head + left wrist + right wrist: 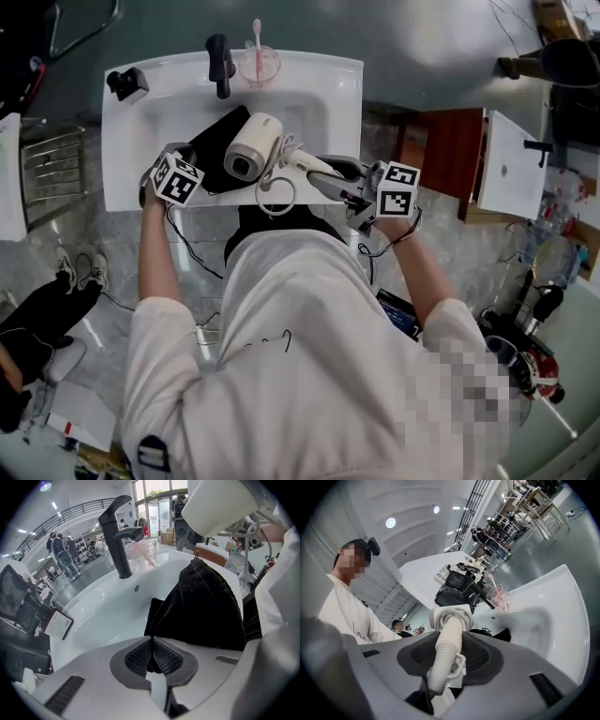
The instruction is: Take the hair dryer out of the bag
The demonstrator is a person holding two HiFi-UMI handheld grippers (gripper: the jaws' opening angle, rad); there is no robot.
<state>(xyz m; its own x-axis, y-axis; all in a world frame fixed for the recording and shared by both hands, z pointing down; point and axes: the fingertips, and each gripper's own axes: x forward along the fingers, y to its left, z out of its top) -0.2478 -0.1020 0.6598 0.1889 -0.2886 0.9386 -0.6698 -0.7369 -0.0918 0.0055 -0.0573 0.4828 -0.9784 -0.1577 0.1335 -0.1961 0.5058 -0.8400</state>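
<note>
A white hair dryer [253, 145] is up over the front of the white sink [319, 84], just above a black bag [220, 141] that lies slumped on the rim. My right gripper [336, 180] is shut on the dryer's handle [447, 653], which runs between both pads, with the cord [451, 616] wound round its far end. My left gripper [184, 161] points steeply down at the bag's near left edge. In the left gripper view it [153, 652] is shut, pinching the bag's black cloth [201, 606], and the dryer's body [220, 506] hangs above.
A black faucet [220, 66] and a clear cup with a pink toothbrush [259, 61] stand at the sink's back. A small black device [127, 82] sits on its back left corner. A loop of cord [277, 195] hangs over the front edge. A wooden cabinet [441, 150] stands right.
</note>
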